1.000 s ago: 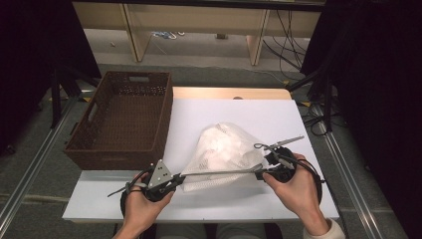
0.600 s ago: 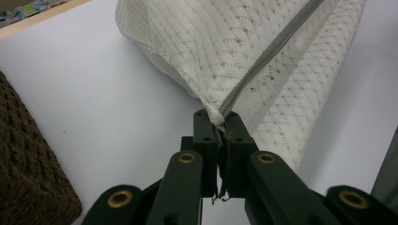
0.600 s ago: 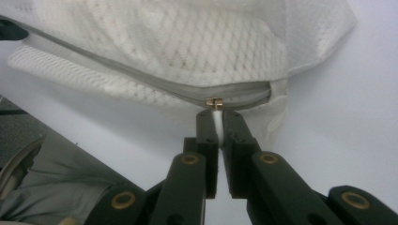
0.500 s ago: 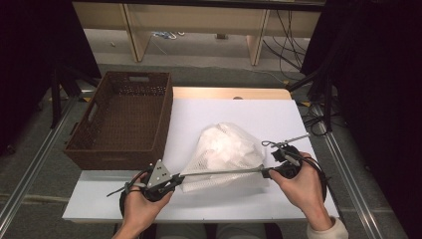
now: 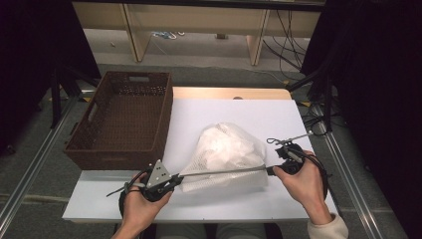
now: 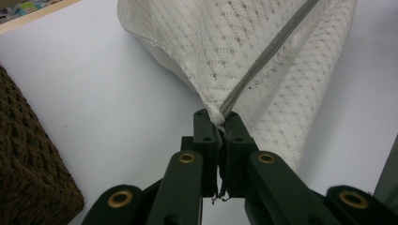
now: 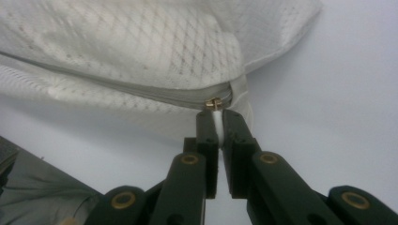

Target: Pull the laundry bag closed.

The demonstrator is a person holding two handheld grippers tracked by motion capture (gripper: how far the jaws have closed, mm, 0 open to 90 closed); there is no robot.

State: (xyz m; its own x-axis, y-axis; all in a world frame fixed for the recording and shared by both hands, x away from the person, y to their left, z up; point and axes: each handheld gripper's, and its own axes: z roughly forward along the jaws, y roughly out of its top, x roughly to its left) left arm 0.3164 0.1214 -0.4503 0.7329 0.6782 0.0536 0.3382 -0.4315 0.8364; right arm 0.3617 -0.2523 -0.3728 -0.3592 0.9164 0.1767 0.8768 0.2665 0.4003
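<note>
Right tool (image 5: 276,171) shifted rightward, zipper pull (image 7: 215,104) clamped; mesh bag (image 5: 224,152) stretched.

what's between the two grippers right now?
High view: the grey zipper of the white mesh bag, stretched taut from left gripper to right gripper.

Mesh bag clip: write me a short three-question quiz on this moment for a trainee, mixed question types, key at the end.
1. True or false: the left gripper is clamped on a corner of the white mesh bag at the end of its zipper.
2. What does the right gripper hold?
A. the basket's rim
B. the zipper pull
C. nothing
3. On which side of the bag, in the high view, does the brown wicker basket stand?

Key:
1. True.
2. B; its jaws are closed on the white tab at the small brass slider.
3. The left, at the edge of the white table.
</note>
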